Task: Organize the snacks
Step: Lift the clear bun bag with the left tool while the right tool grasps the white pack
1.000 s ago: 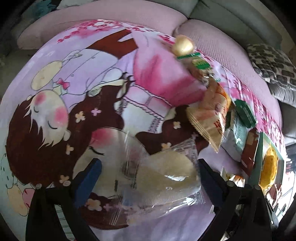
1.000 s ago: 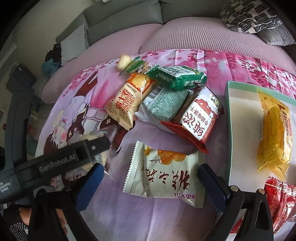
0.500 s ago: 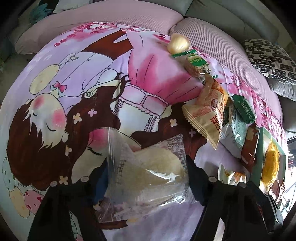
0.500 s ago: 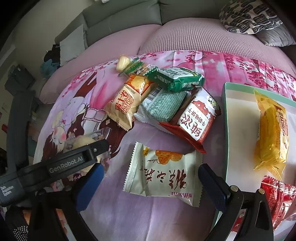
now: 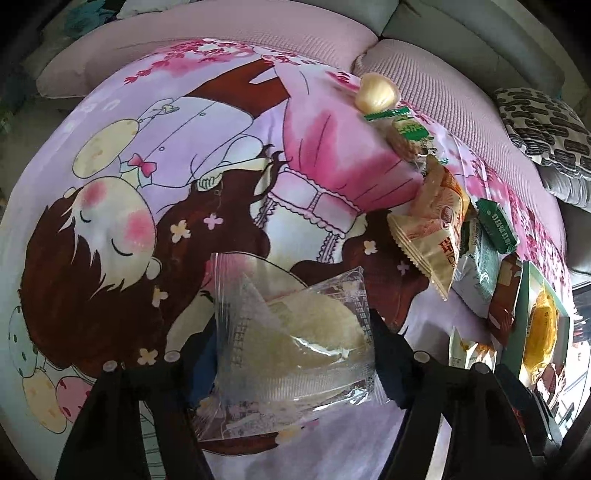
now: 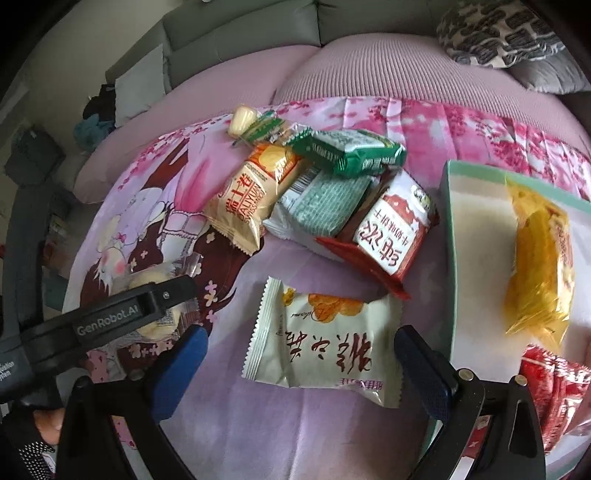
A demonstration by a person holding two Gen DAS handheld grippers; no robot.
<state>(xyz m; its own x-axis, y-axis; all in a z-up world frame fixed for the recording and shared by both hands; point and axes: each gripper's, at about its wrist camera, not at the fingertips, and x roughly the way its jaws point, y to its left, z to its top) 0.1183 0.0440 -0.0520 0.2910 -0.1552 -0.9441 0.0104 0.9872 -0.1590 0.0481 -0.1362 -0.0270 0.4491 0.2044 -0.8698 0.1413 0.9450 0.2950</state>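
My left gripper (image 5: 291, 354) is shut on a clear-wrapped pale pastry (image 5: 295, 332), held just above the cartoon-printed cloth (image 5: 184, 166); it also shows in the right wrist view (image 6: 147, 291). My right gripper (image 6: 299, 354) is open, its jaws either side of a white snack packet (image 6: 325, 343) lying on the cloth. A pile of snack packets (image 6: 317, 195) lies beyond it. A green-rimmed tray (image 6: 448, 236) at the right holds a yellow packet (image 6: 539, 258) and a red packet (image 6: 550, 387).
A small gold-wrapped sweet (image 5: 375, 92) lies at the far edge of the pile. The cloth covers a pink sofa cushion (image 6: 369, 70). A patterned pillow (image 6: 498, 33) sits at the back right. Grey sofa backs run behind.
My left gripper has closed on the clear-wrapped pastry and lifted it slightly. My right gripper has stayed open over the white packet, shifting only a little.
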